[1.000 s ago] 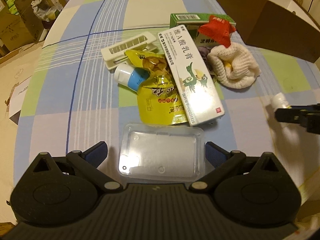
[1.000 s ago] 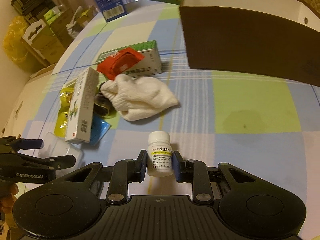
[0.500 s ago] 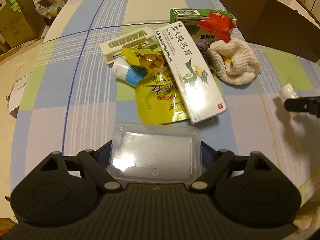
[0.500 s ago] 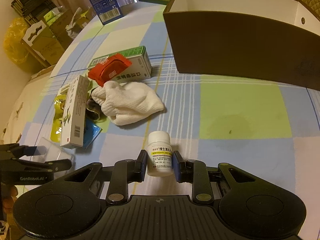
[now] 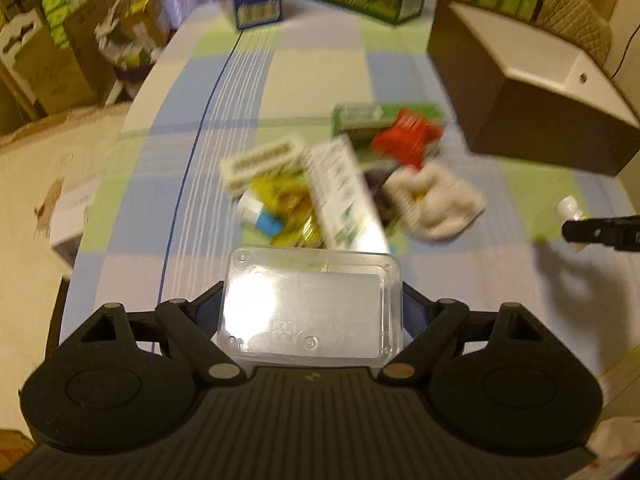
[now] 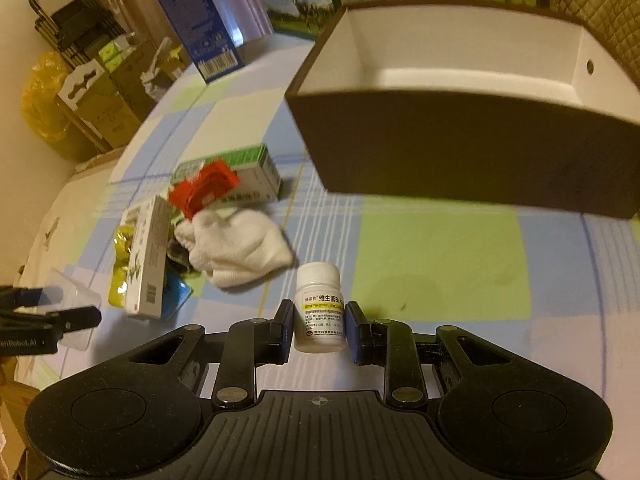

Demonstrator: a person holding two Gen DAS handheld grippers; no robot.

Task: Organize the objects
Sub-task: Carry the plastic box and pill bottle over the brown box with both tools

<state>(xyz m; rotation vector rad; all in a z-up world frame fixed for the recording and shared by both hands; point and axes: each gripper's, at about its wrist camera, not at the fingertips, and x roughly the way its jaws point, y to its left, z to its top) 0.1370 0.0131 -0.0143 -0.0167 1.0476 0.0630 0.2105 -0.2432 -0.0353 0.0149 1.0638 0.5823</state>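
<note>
The left gripper (image 5: 312, 312) is squeezing a clear plastic box (image 5: 310, 302) between its two fingers. The box fills the low middle of the left wrist view, and light shines off its flat top. In the right wrist view you only see this gripper from the side, at the far left edge (image 6: 60, 316), with the clear box showing past it.

The right gripper (image 6: 319, 326) is squeezing a small white pill bottle (image 6: 320, 308), which stands upright with its cap on. The right wrist view shows the writing on its label. In the left wrist view only the cap of the bottle peeks out at the right edge.

The right wrist view looks down into a big brown box (image 6: 472, 156) with white inside walls. Its open top shows. The left wrist view sees only a corner and the outside of it.

A pile of things lies on the checked tablecloth (image 6: 440, 248). There is a white cloth (image 6: 236, 252), a red packet (image 6: 204, 188) lying on a green and white carton (image 6: 244, 178), a long white carton (image 6: 148, 264), and a yellow pouch (image 6: 120, 272) under it. The left wrist view is blurry, but it also shows a white tray (image 5: 262, 162) behind the pile. The pile sits between the two grippers and to the left of the brown box. Tall boxes stand at the far end of the table
</note>
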